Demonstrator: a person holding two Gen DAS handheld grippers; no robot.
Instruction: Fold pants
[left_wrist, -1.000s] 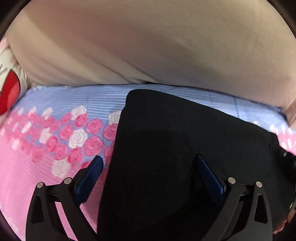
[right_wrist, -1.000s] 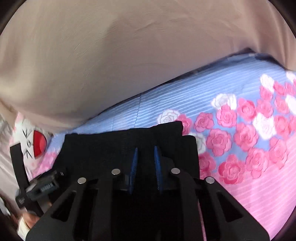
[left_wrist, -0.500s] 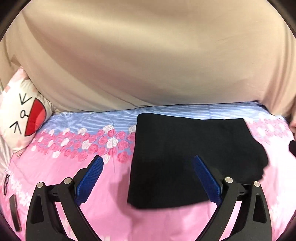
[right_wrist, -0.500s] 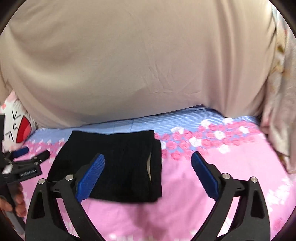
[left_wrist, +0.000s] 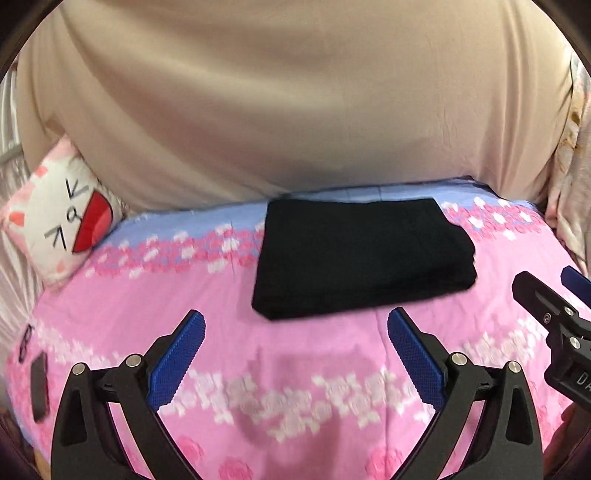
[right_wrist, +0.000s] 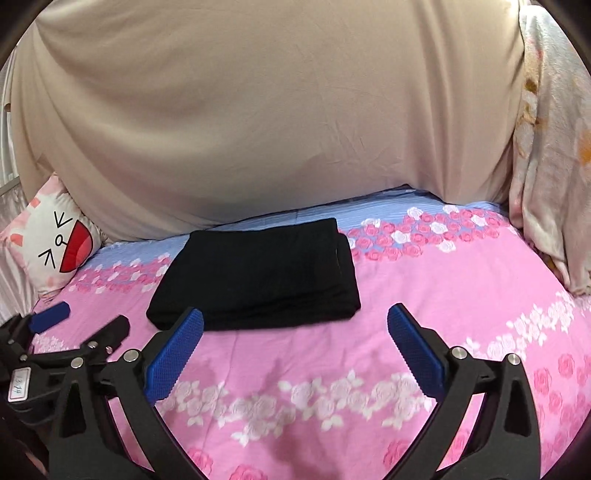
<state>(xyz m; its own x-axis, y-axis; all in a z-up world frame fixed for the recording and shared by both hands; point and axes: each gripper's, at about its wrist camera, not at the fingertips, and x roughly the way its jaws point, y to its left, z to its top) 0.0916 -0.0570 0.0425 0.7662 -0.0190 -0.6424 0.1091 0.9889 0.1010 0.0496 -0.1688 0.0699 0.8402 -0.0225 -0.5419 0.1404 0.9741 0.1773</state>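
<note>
Black pants (left_wrist: 360, 254) lay folded into a flat, roughly rectangular stack on the bed (left_wrist: 325, 354), toward its far edge, their far side over the blue striped band of the bedsheet and the rest on the pink rose-print part. Nothing touched them. Left gripper (left_wrist: 295, 345) hung over the near part of the bed, jaws spread wide, blue pads (left_wrist: 173, 360) bare, only pink sheet between them; pants well beyond the tips. Right gripper (right_wrist: 295, 341) likewise over the near part of the bed, jaws spread wide and holding nothing; its jaws had just been opening, and no cloth sat between them. In the right wrist view its left pad (right_wrist: 173, 356) overlapped the pants' near edge in the picture, contact could not be told, looked apart. Each gripper showed at the side of the other's view: right one at the right edge (left_wrist: 554, 325), left one at the lower left (right_wrist: 62, 339). Cartoon cat pillow (left_wrist: 59, 225) leaned at the far left corner of the bed. Beige cloth (left_wrist: 295, 103) covered the backdrop behind the bed. Dark phone-like slab (left_wrist: 38, 391) and glasses (left_wrist: 25, 343) near the left edge, blurred. Floral fabric (right_wrist: 554, 166) hung at the far right corner.
</note>
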